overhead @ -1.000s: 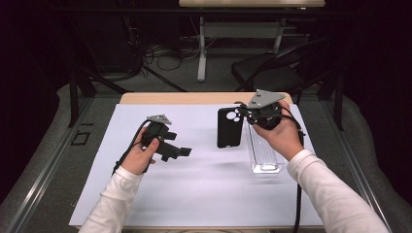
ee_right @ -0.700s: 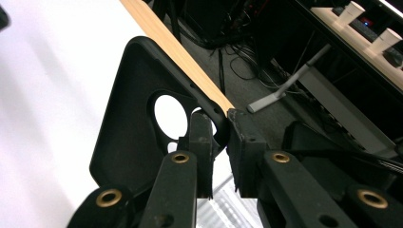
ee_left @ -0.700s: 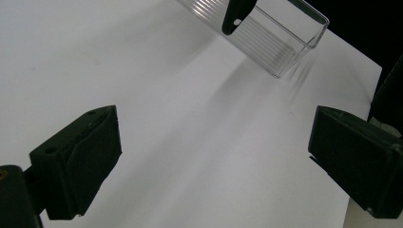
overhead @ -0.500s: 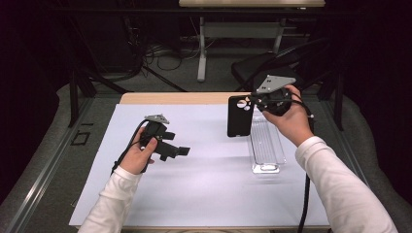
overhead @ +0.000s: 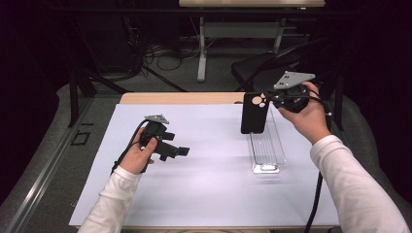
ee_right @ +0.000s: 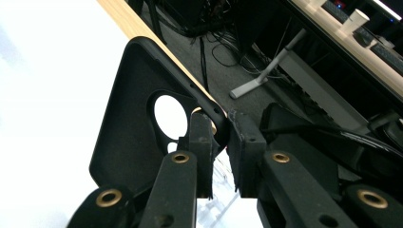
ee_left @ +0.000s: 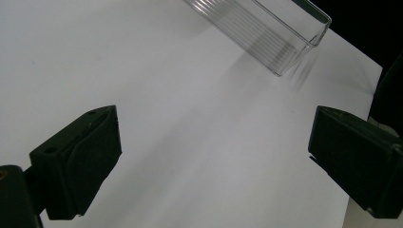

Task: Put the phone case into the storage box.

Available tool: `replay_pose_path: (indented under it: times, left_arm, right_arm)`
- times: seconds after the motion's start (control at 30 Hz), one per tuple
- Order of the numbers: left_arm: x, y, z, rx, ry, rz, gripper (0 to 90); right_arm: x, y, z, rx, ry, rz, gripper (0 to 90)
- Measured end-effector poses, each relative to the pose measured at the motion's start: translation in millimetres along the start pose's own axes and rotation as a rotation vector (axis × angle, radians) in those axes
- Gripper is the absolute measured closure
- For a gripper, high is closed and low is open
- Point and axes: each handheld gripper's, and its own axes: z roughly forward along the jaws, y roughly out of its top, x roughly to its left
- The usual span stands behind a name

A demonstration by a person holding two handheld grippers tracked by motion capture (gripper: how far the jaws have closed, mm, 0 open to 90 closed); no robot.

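A black phone case point(overhead: 254, 116) with a camera cutout hangs upright in the air over the far end of a clear plastic tray point(overhead: 266, 145). My right gripper point(overhead: 268, 101) is shut on the case's top edge beside the cutout. In the right gripper view the two jaws pinch the rim of the case point(ee_right: 128, 118) at the right gripper point(ee_right: 221, 128). My left gripper point(overhead: 182, 151) rests low on the white sheet at the left, jaws wide apart with nothing between them. The left gripper point(ee_left: 214, 156) faces the tray point(ee_left: 266, 33).
A white sheet point(overhead: 209, 194) covers most of the wooden table point(overhead: 180, 98). Beyond the far edge lie dark floor, cables and a desk leg point(overhead: 201, 53). A dark chair point(overhead: 262, 68) stands behind the right hand.
My right hand has carried the phone case up and away toward the far right, over the tray's far end. The left hand and its gripper have stayed put.
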Motion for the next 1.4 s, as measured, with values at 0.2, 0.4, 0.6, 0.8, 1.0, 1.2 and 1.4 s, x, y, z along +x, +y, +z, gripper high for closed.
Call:
replay_pose_path:
  times: [0.2,0.4,0.6,0.8,1.0,1.2,1.4]
  left_arm:
    - [0.3,-0.1,1.1,0.01,0.002,0.002,4.1]
    - [0.9,-0.7,3.6,0.016,0.001,0.001,4.1]
    - [1.1,-0.8,2.7,0.012,0.003,-0.002,4.1]
    - [1.9,-1.0,1.2,0.006,-0.001,-0.003,4.1]
    - [2.4,-1.3,1.2,0.008,0.0,-0.003,4.1]
    - [2.6,-1.5,1.6,0.011,-0.002,-0.007,4.1]
    - [3.2,-1.6,0.7,0.006,0.003,-0.01,4.1]
  right_arm:
    - [-6.8,-11.5,-6.2,0.016,-0.018,0.006,80.9]
    - [-13.3,-20.3,-7.0,0.026,-0.033,0.015,80.9]
    - [-17.2,-26.8,-0.1,0.039,-0.047,0.023,80.9]
    - [-21.4,-31.3,11.2,0.045,-0.057,0.035,80.9]
    - [-24.8,-34.3,23.2,0.059,-0.072,0.029,80.9]
    - [-29.9,-40.2,32.6,0.056,-0.095,0.039,80.9]
    - [-31.7,-47.0,43.1,0.052,-0.11,0.039,80.9]
